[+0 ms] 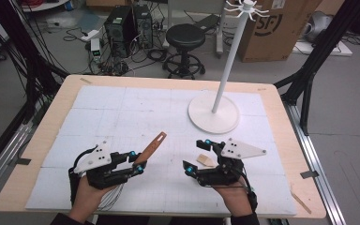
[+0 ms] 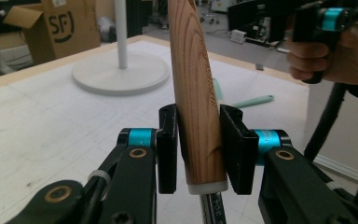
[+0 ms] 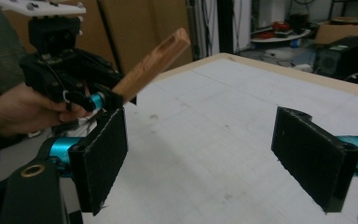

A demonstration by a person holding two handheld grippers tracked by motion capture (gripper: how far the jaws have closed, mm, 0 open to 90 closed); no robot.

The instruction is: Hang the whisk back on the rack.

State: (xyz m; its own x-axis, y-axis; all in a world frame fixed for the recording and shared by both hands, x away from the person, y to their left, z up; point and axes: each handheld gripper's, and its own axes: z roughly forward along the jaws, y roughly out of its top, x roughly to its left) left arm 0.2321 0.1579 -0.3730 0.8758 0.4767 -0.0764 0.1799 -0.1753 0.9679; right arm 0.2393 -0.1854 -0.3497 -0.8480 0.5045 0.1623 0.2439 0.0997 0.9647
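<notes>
Left gripper [image 1: 138, 163] clenched on a round wooden handle [image 1: 151, 146]: striped grain, white collar and a steel shank below the pads, slotted tip angled up over the white gridded mat [image 1: 122, 117]. Right gripper [image 1: 198, 157] released, flat black felt-like pads wide apart, nothing between. Near it, a small pale wooden piece [image 1: 206, 161] flat on the mat. Beyond, a smooth white round stand base [image 1: 213, 115].

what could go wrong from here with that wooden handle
1. The left gripper clamps the wooden handle near its lower end, so the long free part may pivot or slip.
2. The right gripper is open and close by; the two could collide.
3. The stand is ahead; a swing might hit it.
</notes>
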